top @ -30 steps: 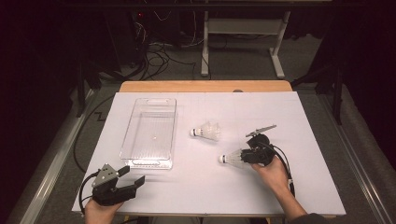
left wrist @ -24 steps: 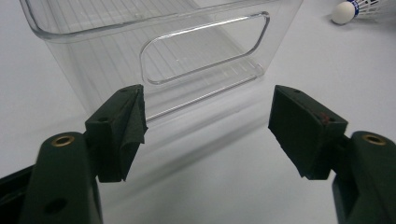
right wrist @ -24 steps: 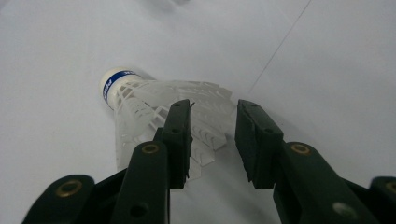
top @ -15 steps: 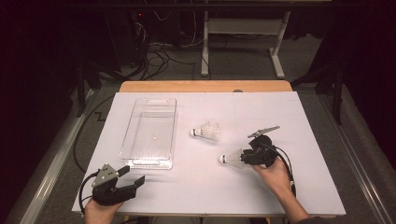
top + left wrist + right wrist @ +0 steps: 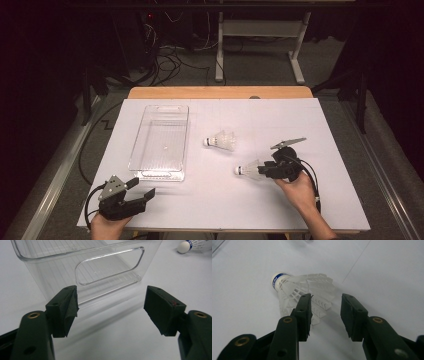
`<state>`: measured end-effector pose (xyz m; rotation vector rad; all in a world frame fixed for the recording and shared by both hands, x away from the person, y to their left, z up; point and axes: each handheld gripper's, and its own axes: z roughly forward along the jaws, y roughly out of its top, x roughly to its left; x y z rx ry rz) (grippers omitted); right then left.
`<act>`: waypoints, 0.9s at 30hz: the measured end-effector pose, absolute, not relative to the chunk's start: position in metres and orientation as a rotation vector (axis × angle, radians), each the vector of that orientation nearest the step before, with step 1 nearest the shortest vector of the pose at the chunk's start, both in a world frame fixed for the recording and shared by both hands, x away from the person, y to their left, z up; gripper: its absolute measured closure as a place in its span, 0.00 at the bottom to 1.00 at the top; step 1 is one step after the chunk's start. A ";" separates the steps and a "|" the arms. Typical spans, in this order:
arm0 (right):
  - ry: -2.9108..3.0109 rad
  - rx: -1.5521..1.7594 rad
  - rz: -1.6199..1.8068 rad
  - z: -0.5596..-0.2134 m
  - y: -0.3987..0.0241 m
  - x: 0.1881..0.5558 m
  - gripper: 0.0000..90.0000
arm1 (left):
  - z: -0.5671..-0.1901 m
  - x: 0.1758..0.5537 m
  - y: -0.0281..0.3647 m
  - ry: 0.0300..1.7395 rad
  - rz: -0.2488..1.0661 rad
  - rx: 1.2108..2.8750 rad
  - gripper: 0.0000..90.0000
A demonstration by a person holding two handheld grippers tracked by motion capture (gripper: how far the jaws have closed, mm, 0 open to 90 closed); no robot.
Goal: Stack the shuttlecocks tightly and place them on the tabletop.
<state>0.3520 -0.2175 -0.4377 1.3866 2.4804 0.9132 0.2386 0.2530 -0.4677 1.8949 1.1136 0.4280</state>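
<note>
My right gripper, jaws just widening, straddles the shuttlecock skirt unclamped; its cork points away, up-left.

My left gripper gapes empty.

A dim lab or test room; a white-covered tabletop under the fingers, tangled cables and a metal stand far beyond them.

— Where's the bin?
— Left of centre for me. One shuttlecock at centre, another lower right of it, both on the table.
</note>
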 end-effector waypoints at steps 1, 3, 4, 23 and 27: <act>2.478 1.382 0.916 -0.438 -0.219 0.351 0.68 | -0.468 0.239 0.253 1.114 0.428 1.895 0.32; 2.474 1.383 0.921 -0.437 -0.220 0.349 0.68 | -0.468 0.239 0.253 1.114 0.428 1.894 0.32; 2.474 1.387 0.927 -0.437 -0.221 0.348 0.68 | -0.468 0.239 0.253 1.115 0.428 1.892 0.32; 2.443 1.359 1.002 -0.430 -0.229 0.327 0.68 | -0.468 0.239 0.253 1.116 0.429 1.894 0.32; 2.445 1.349 1.011 -0.428 -0.229 0.323 0.68 | -0.468 0.239 0.253 1.115 0.429 1.893 0.32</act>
